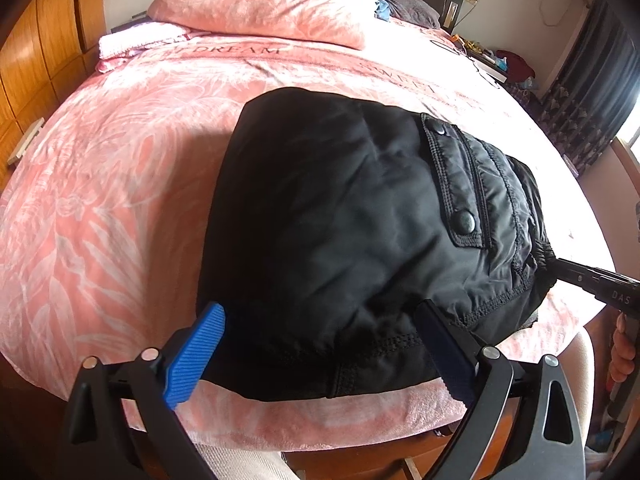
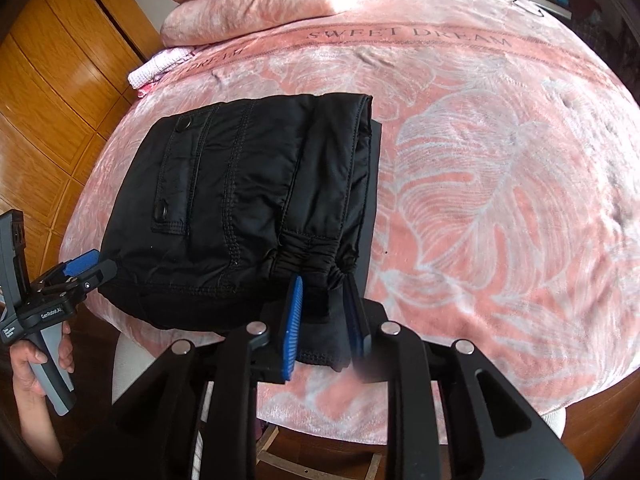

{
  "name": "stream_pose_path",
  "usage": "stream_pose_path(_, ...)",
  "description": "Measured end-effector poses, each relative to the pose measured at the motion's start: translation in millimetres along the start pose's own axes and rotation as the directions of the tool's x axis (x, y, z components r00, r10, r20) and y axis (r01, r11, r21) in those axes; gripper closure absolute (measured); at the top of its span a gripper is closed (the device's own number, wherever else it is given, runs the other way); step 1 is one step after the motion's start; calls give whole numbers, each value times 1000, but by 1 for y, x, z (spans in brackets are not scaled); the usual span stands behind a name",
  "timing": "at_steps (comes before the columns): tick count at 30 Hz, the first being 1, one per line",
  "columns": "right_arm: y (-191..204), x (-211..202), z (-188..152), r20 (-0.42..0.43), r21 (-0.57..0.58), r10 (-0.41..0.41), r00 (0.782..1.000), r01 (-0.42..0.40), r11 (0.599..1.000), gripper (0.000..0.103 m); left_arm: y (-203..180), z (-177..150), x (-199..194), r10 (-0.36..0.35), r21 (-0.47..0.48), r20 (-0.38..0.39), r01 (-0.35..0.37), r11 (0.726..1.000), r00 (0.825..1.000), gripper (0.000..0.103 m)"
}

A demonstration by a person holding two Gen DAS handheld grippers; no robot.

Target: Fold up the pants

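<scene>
While the folded pants (image 2: 240,208) lie on the bed (image 2: 480,200), the right hand-held gripper (image 2: 324,320) pinches their near corner; the left hand-held gripper (image 1: 320,340) gapes wide at the near edge.

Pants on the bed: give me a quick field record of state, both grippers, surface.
item: black pants, folded into a compact bundle
detail: snap pocket flap facing up
surface: pink leaf-print blanket on the bed
left gripper: open, fingers straddling the bundle's near edge
right gripper: shut on the elastic waistband corner
background: stacked pink pillows, wooden wardrobe
fold status: looks almost done, a judgement from the shape only
</scene>
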State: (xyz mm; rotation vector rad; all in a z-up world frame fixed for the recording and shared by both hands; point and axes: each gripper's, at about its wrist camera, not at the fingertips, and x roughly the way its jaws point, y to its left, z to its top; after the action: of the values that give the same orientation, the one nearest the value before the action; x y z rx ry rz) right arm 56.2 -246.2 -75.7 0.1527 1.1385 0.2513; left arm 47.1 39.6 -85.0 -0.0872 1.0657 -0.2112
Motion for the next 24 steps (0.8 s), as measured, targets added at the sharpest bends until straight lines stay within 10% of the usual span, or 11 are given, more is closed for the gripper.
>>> stream_pose_path(24,27,16,-8,-31,-12,8,999,-8,1000,85,1,-5,8,14,-21,-23,-15,1000,1000,4)
